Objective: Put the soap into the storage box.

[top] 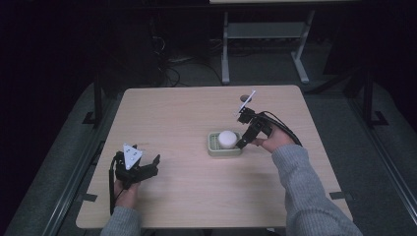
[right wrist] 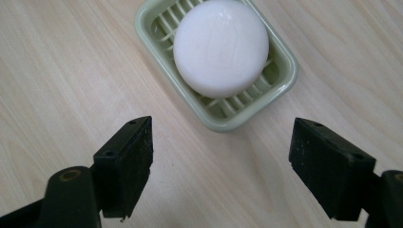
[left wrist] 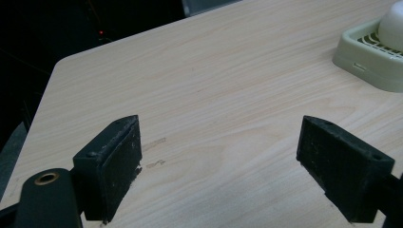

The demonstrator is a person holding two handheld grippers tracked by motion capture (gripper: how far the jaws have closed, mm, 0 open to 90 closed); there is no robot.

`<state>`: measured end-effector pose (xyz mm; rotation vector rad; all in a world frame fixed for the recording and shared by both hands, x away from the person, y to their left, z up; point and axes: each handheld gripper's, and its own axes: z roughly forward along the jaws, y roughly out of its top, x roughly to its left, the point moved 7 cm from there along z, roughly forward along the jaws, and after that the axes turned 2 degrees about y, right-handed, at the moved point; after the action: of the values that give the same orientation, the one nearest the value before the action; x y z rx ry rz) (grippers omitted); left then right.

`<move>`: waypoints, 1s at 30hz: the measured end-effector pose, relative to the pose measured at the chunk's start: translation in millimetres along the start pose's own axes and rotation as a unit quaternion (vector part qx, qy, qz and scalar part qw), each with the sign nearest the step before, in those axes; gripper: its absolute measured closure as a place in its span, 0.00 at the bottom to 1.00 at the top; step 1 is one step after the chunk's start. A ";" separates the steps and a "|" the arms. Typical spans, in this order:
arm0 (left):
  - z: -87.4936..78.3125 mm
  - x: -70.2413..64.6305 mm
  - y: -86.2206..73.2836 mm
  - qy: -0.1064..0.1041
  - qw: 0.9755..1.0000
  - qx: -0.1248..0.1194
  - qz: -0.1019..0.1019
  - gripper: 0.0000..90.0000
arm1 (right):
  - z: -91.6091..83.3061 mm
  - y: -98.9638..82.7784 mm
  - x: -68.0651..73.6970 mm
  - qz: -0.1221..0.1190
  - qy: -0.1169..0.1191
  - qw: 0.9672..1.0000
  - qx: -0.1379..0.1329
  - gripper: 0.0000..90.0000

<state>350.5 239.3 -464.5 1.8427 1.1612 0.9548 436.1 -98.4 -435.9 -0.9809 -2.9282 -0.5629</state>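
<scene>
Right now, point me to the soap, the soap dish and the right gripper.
soap [right wrist: 220, 46], right gripper view, middle of its top face.
soap dish [right wrist: 284, 80], right gripper view, bare rim.
right gripper [top: 243, 143], high view, between its fingertips.

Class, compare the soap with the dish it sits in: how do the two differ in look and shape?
The soap is white, round and solid; the soap dish is pale green, rectangular with rounded corners, and slatted. The soap bulges above the rim, while the dish is shallow and lies flat on the table. Both look smooth and pale.
</scene>
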 end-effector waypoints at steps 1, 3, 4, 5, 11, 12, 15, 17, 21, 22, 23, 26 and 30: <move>-0.1 0.1 0.0 0.000 1.000 0.000 0.001 0.16 | -0.2 -1.7 0.1 0.002 -0.001 1.000 -0.001 0.25; 0.3 -0.1 0.1 0.000 1.000 -0.001 0.001 0.16 | -0.4 -5.4 0.6 0.004 0.001 1.000 0.000 0.25; 0.3 -0.2 0.1 0.000 1.000 -0.001 0.001 0.16 | -0.5 -7.7 0.5 0.004 0.001 1.000 0.000 0.25; 0.1 0.0 0.0 0.000 1.000 0.000 0.001 0.16 | -0.6 -9.3 0.5 0.006 0.001 1.000 -0.002 0.25; 0.3 -0.2 0.1 0.000 1.000 -0.001 0.001 0.16 | -3.5 -18.5 0.8 0.011 0.000 1.000 -0.005 0.25; 0.4 -0.3 0.2 0.000 1.000 -0.002 0.001 0.16 | -4.1 -20.1 0.8 0.012 0.000 1.000 -0.007 0.25; 0.2 -0.2 0.0 0.001 1.000 -0.001 0.002 0.16 | -6.2 -25.3 1.1 0.015 0.001 1.000 -0.009 0.25; 0.3 -0.2 0.0 0.000 1.000 -0.001 0.002 0.16 | -7.3 -29.8 0.9 0.019 0.002 1.000 -0.012 0.25; 0.3 -0.2 0.1 0.001 1.000 -0.001 0.002 0.16 | -8.6 -35.8 1.0 0.023 0.003 1.000 -0.013 0.25; 0.3 -0.2 0.1 0.001 1.000 -0.001 0.002 0.16 | -9.0 -37.9 0.9 0.024 0.003 1.000 -0.014 0.25; 0.3 -0.2 0.0 0.001 1.000 -0.001 0.002 0.16 | -9.3 -39.1 1.1 0.025 0.003 1.000 -0.015 0.25; 0.6 -0.4 0.2 0.001 1.000 -0.002 0.002 0.16 | -10.2 -43.9 1.2 0.028 0.003 0.999 -0.018 0.25; 0.2 0.1 0.1 0.002 1.000 -0.001 0.002 0.16 | -10.5 -50.6 1.4 0.035 0.007 0.999 -0.022 0.25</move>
<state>350.7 239.3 -464.5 1.8427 1.1595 0.9610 404.3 -138.6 -442.8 -1.0734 -2.8679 -0.6327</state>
